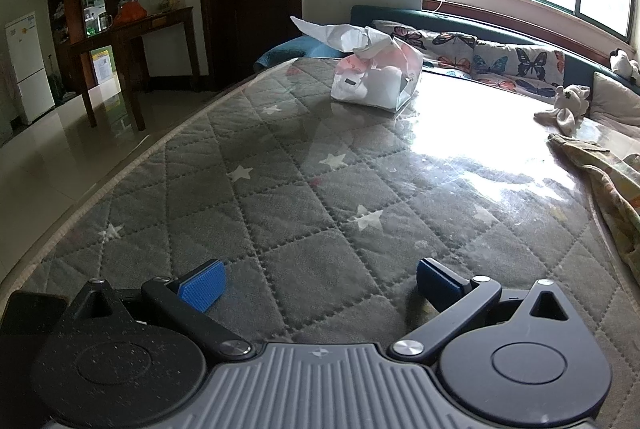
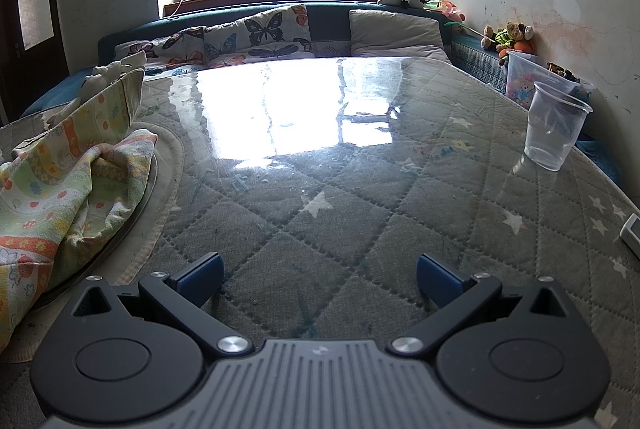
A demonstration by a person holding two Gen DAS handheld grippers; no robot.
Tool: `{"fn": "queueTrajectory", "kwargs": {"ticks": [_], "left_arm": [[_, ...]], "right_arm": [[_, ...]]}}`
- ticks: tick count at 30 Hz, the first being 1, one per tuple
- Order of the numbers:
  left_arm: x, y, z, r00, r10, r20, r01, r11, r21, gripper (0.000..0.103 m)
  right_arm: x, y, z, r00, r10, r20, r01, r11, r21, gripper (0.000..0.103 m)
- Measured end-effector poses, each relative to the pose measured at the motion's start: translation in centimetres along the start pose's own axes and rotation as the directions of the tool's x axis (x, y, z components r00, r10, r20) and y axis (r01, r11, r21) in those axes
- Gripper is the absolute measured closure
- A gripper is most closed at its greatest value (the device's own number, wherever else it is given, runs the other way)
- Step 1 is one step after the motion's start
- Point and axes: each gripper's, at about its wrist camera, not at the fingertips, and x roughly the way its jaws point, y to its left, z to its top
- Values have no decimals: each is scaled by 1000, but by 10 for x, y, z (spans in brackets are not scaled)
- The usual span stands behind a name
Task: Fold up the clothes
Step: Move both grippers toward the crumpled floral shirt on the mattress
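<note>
A crumpled patterned garment, pale green and yellow with orange prints, lies in a heap at the left of the right wrist view. Its edge shows at the far right of the left wrist view. It rests on a grey quilted star-print table cover under glossy clear plastic. My left gripper is open and empty, low over the cover, with the garment well to its right. My right gripper is open and empty, with the garment just to its left and apart from its fingers.
A white tissue box in a plastic bag stands at the far side. A clear plastic cup stands at the right, a white device at the right edge. Butterfly cushions and soft toys lie beyond. The table edge drops to the floor on the left.
</note>
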Motion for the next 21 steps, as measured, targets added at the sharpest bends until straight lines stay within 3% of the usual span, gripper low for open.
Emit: {"fn": "queueTrajectory", "kwargs": {"ticks": [12, 21], "left_arm": [[-38, -39, -28, 999, 19, 34, -22, 996, 89, 0], [-67, -70, -49, 998, -66, -11, 67, 990, 128, 0]], "right_arm": [[-36, 8, -2, 1000, 27, -10, -27, 1000, -5, 0], [-68, 26, -21, 997, 77, -6, -77, 996, -39, 0]]}}
